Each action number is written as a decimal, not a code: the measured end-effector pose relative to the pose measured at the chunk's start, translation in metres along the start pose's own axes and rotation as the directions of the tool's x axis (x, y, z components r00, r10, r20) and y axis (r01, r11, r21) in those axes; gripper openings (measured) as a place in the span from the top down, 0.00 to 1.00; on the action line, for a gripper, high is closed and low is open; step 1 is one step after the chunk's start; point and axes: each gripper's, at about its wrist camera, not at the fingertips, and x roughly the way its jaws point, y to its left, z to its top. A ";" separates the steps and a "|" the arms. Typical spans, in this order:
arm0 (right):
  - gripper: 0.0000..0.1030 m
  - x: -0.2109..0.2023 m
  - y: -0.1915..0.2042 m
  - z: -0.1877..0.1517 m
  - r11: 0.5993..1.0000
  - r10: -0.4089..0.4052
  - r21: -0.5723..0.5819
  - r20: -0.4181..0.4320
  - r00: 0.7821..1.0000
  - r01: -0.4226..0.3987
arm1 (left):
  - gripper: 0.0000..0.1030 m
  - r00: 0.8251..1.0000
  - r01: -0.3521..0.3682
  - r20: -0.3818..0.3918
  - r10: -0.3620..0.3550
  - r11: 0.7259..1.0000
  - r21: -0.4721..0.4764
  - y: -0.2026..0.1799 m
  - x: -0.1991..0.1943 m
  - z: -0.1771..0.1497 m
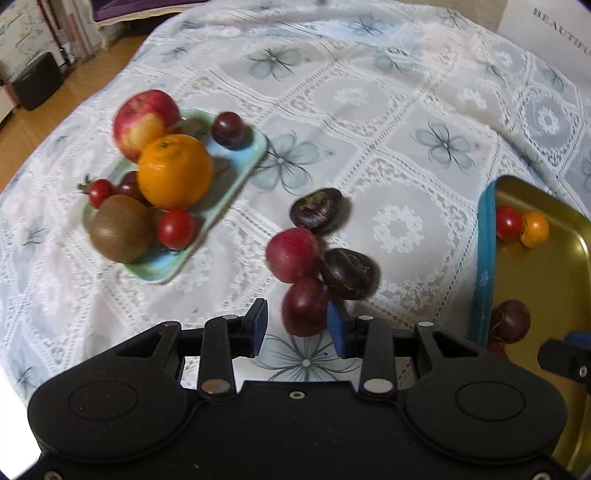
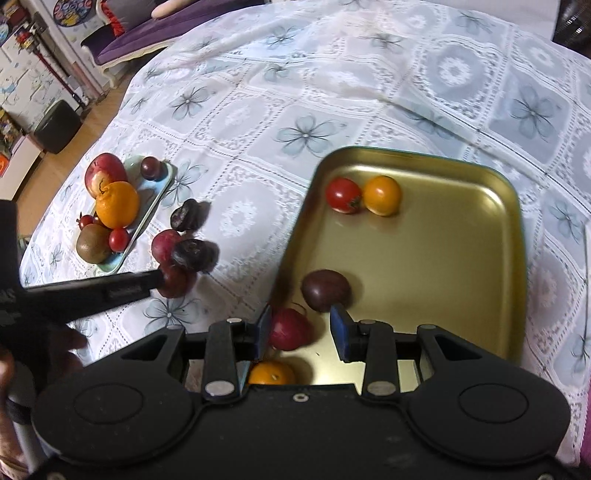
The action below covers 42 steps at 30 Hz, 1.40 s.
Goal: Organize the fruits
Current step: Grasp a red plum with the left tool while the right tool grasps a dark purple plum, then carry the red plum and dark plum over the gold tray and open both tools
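Left gripper [image 1: 297,326] is gaping around a dark grape [image 1: 304,306]; right gripper [image 2: 301,332] is hanging spread over the gold tray [image 2: 424,258]

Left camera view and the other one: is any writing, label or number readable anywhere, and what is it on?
"BEAUTIFU", cut off by the frame edge: on the white sheet at the far right of the table.
White marks on the left hand-held gripper arm: too blurred to read.
Wall posters in the background: too small to read.

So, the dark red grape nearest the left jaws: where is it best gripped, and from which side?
Probably across its narrow middle. The dark red grape stands elongated between the open left gripper jaws, so come straight forward; a chestnut touches its far right.
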 end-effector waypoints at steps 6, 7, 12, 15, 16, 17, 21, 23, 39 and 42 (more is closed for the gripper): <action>0.64 0.019 0.010 0.007 1.000 0.003 -0.012 -0.022 1.000 -0.004 | 0.53 0.999 0.032 -0.008 -0.032 0.999 0.007 -0.002 0.017 0.001; 0.64 0.021 0.011 0.008 1.000 0.004 -0.012 -0.028 1.000 -0.005 | 0.53 0.999 0.037 -0.012 -0.037 0.999 0.003 -0.002 0.019 0.002; 0.64 0.033 0.021 0.010 1.000 -0.009 -0.024 -0.047 0.999 0.008 | 0.54 0.998 0.068 -0.008 -0.068 0.997 -0.023 0.005 0.026 0.001; 0.63 0.041 0.033 0.014 0.999 -0.013 -0.038 -0.053 0.999 0.011 | 0.54 0.997 0.073 -0.004 -0.073 0.995 -0.062 0.018 0.021 0.001; 0.63 0.044 0.038 0.015 0.999 -0.013 -0.044 -0.055 0.998 0.010 | 0.54 0.998 0.061 -0.003 -0.061 0.996 -0.071 0.023 0.019 0.002; 0.63 0.047 0.044 0.017 0.999 -0.012 -0.049 -0.057 0.998 0.009 | 0.54 0.999 0.046 0.006 -0.046 0.996 -0.076 0.028 0.016 0.002; 0.63 0.062 0.069 0.024 0.997 0.007 -0.071 -0.073 0.997 -0.012 | 0.55 0.999 0.030 0.046 -0.025 0.992 -0.119 0.053 0.001 0.003; 0.63 0.072 0.080 0.029 0.997 0.020 -0.069 -0.081 0.996 -0.025 | 0.55 0.998 0.052 0.051 -0.046 0.989 -0.140 0.065 -0.003 0.004; 0.49 0.129 0.115 0.045 0.998 0.012 -0.058 -0.131 0.991 -0.020 | 0.55 0.997 0.045 0.076 -0.030 0.978 -0.202 0.089 -0.007 0.002; 0.50 0.125 0.113 0.043 0.998 0.020 -0.050 -0.109 0.994 -0.026 | 0.55 0.997 0.041 0.076 -0.026 0.978 -0.204 0.089 -0.007 0.002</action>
